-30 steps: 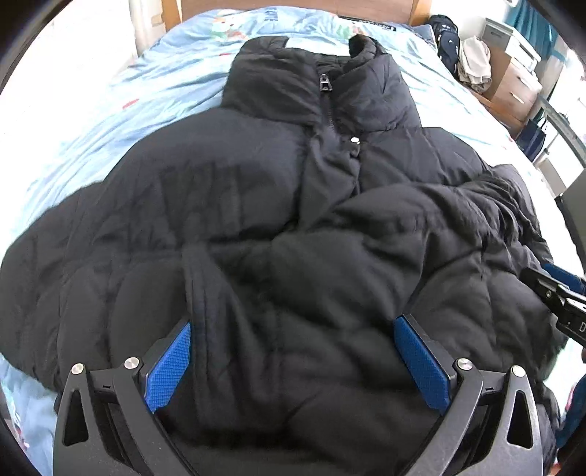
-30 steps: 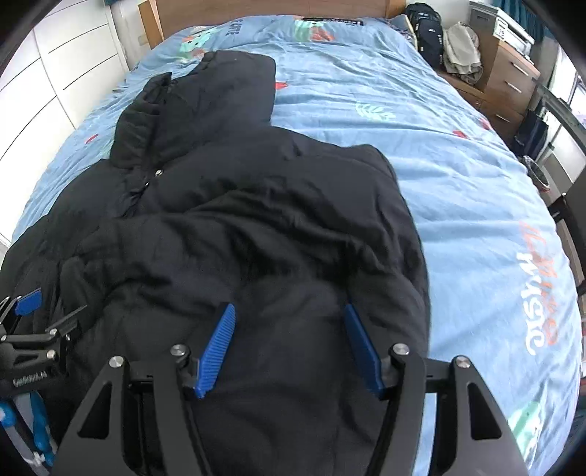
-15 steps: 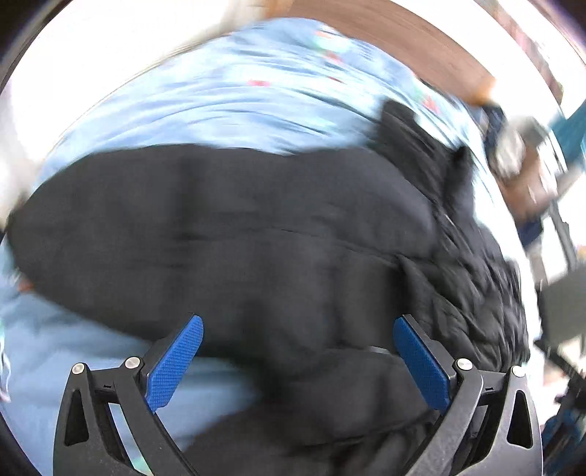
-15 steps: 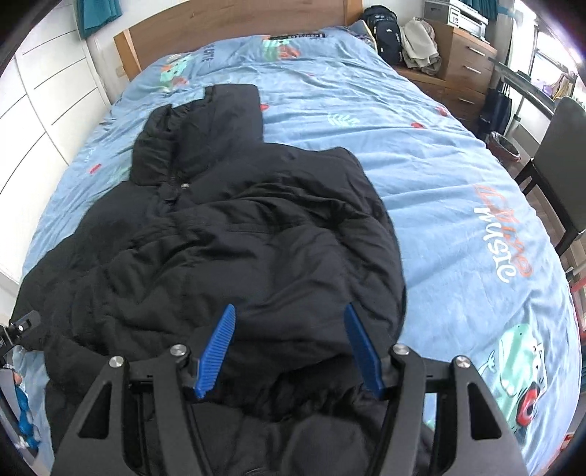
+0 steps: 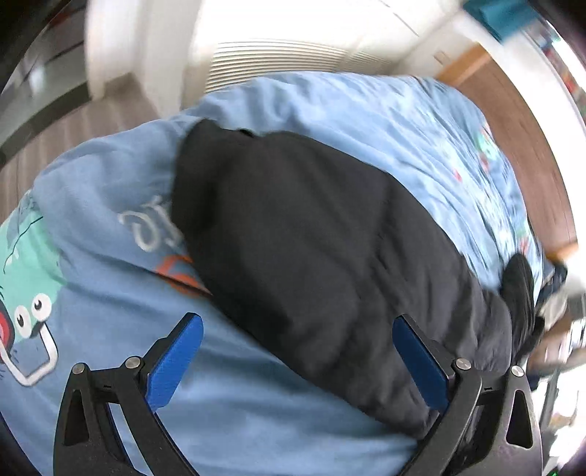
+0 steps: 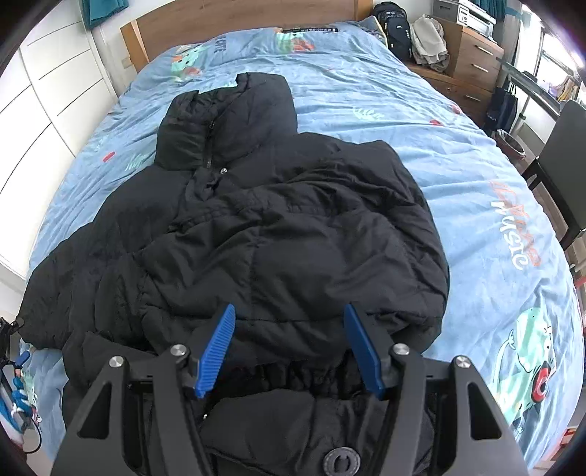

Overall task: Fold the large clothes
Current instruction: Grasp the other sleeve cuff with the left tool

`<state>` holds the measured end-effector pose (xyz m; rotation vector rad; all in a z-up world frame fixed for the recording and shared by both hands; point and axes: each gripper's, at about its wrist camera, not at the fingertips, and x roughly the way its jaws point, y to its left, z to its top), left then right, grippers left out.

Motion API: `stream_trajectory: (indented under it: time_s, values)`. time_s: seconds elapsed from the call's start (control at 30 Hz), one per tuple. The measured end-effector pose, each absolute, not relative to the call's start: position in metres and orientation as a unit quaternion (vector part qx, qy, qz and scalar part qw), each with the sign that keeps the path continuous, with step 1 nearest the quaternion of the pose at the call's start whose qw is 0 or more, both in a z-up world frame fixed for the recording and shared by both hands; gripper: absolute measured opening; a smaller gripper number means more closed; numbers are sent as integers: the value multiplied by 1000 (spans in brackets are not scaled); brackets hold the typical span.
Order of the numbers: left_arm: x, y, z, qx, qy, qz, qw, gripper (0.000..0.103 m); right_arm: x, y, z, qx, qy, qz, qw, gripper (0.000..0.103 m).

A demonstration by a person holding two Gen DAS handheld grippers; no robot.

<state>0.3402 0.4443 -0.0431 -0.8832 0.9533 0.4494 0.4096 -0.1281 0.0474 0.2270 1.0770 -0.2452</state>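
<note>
A large black puffer jacket lies front up on a blue patterned bed cover, collar toward the headboard. Its right sleeve is folded across the chest. Its left sleeve stretches out flat toward the bed's left edge. My right gripper is open and empty above the jacket's hem. My left gripper is open and empty, low over the left sleeve and the cover beside it. The left wrist view is motion-blurred.
A wooden headboard is at the far end. A bedside dresser with a backpack and clothes stands at the far right. A dark chair stands by the right edge. White wardrobe doors line the left side.
My left gripper has swung left from the jacket's chest to the outstretched left sleeve near the bed edge. My right gripper has pulled back and risen, showing more of the jacket.
</note>
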Motion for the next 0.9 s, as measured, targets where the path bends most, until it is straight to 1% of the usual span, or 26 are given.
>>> stream_trajectory:
  time_s: [0.17, 0.23, 0.37, 0.4, 0.47, 0.5, 0.53, 0.57, 0.6, 0.63, 0.7, 0.73, 0.9]
  values:
    - [334, 473, -66, -489, 418, 194, 740, 90, 406, -128, 44, 111, 517, -121, 840, 61]
    - [335, 473, -74, -517, 411, 186, 728, 84, 404, -129, 43, 113, 519, -125, 838, 61]
    - [331, 479, -90, -570, 393, 180, 699, 81, 400, -135, 46, 120, 518, -130, 837, 61]
    - [330, 480, -92, -577, 389, 181, 694, 78, 399, -137, 47, 120, 518, -131, 837, 61]
    - [325, 483, -94, -597, 375, 174, 688, 70, 397, -140, 49, 119, 517, -133, 837, 61]
    - [325, 484, -94, -602, 372, 170, 686, 61, 396, -142, 49, 120, 516, -134, 837, 61]
    - [323, 484, -94, -606, 368, 165, 686, 47, 395, -144, 49, 120, 516, -134, 837, 61]
    - [323, 483, -94, -612, 362, 152, 686, 38, 394, -146, 50, 122, 515, -136, 837, 61]
    - [324, 482, -93, -616, 358, 145, 687, 25, 393, -148, 50, 123, 515, -136, 837, 61]
    - [326, 481, -91, -615, 356, 144, 689, 19, 392, -150, 50, 125, 515, -137, 837, 61]
    - [329, 478, -81, -605, 353, 141, 700, 12, 390, -152, 51, 126, 514, -138, 837, 61]
    - [331, 477, -76, -600, 352, 140, 705, 11, 388, -153, 52, 126, 512, -138, 838, 61]
    - [347, 462, -32, -552, 349, 117, 748, 9, 380, -159, 60, 131, 507, -137, 841, 61]
